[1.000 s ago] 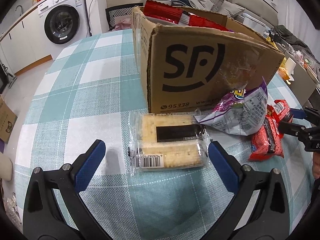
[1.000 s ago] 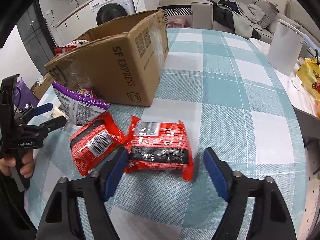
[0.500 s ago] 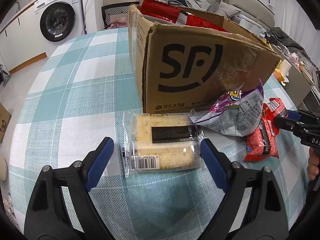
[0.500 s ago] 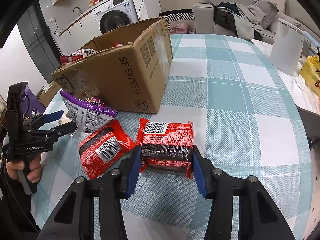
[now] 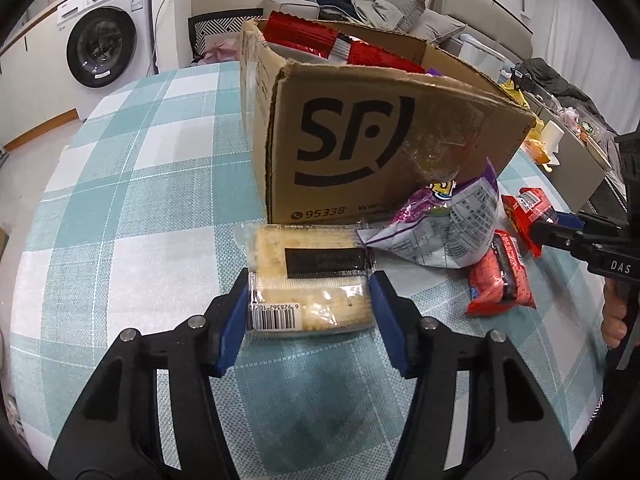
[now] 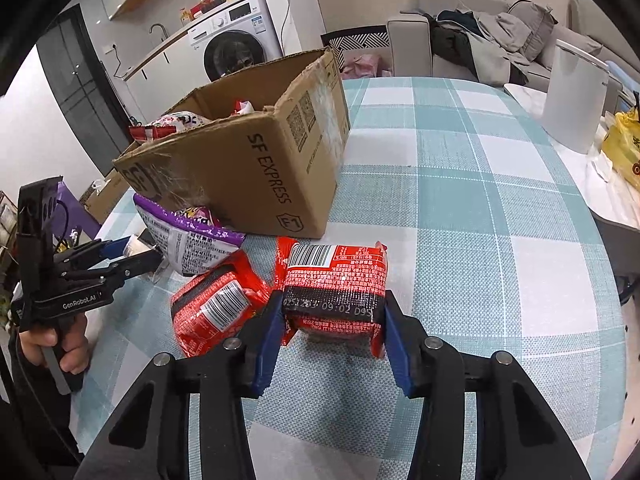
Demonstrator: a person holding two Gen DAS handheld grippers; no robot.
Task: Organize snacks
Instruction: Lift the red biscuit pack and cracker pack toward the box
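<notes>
Item: clear plastic packet of pale crackers with a black label band and a white barcode sticker (image 5: 308,288), lying flat on the teal-and-white checked tablecloth (image 5: 120,200), just in front of the brown corrugated cardboard box printed "SF" (image 5: 360,144). Left gripper (image 5: 308,300), black frame with blue pads: jaws closing on the packet's near end, one blue pad (image 5: 236,316) against each short side, the wrapper visibly squeezed between them. Item: red foil snack pack with a black date band and barcode (image 6: 334,288), lying on the cloth beside the box's near corner. Right gripper (image 6: 332,332), same make: jaws drawn in on this pack, blue pads (image 6: 270,332) pressing both sides, the foil creased at the contact. Item: second red foil snack pack with barcode (image 6: 216,308), loose on the cloth, touching the first on its left. Item: purple-and-white printed snack bag (image 6: 188,240), crumpled, leaning against the box's front face, between the cracker packet and the red packs. Box contents: several red and pink wrapped snacks (image 5: 320,40) showing above the rim; the count cannot be told. The person's left hand (image 6: 56,344) grasps the left gripper's handle. Surroundings: white front-loading washing machine (image 5: 104,40) and grey sofa heaped with clothes (image 6: 488,44) beyond the table.
</notes>
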